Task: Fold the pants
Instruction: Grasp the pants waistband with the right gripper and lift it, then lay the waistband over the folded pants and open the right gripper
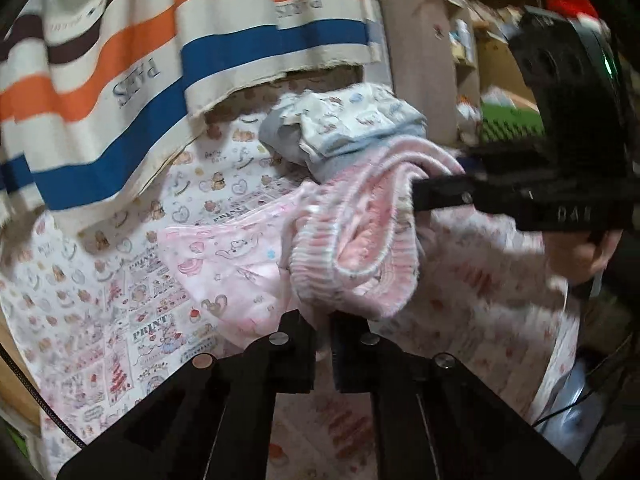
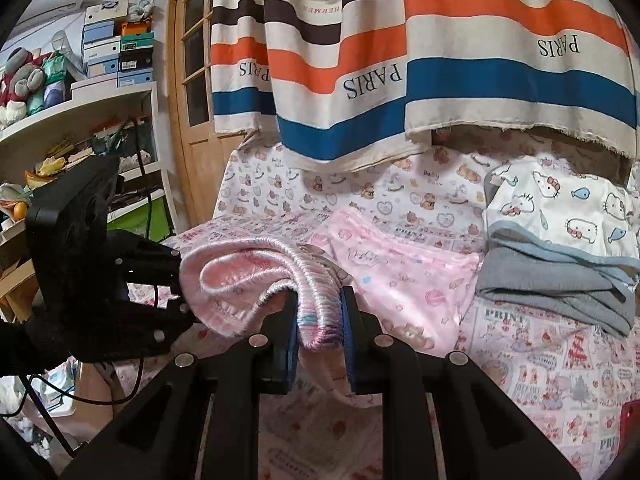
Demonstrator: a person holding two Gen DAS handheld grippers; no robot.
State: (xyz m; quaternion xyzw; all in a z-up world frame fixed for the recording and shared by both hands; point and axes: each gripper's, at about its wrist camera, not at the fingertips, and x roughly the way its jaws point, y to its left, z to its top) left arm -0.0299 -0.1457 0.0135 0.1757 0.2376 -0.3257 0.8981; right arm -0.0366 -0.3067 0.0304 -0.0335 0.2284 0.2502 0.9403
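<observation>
The pink printed pants (image 1: 248, 264) (image 2: 404, 276) lie partly on the patterned bed sheet, with the ribbed waistband (image 1: 352, 268) (image 2: 320, 300) lifted off it. My left gripper (image 1: 322, 336) is shut on one end of the waistband; it shows in the right wrist view (image 2: 182, 292) at the left. My right gripper (image 2: 320, 320) is shut on the other end of the waistband; it shows in the left wrist view (image 1: 416, 196) at the right. The pants legs trail flat on the sheet behind.
A stack of folded clothes (image 2: 560, 252) (image 1: 344, 128) sits at the back of the bed sheet (image 2: 540, 360). A striped orange, blue and brown cloth (image 2: 440, 60) (image 1: 160, 60) hangs behind. Shelves with boxes (image 2: 100, 80) stand left.
</observation>
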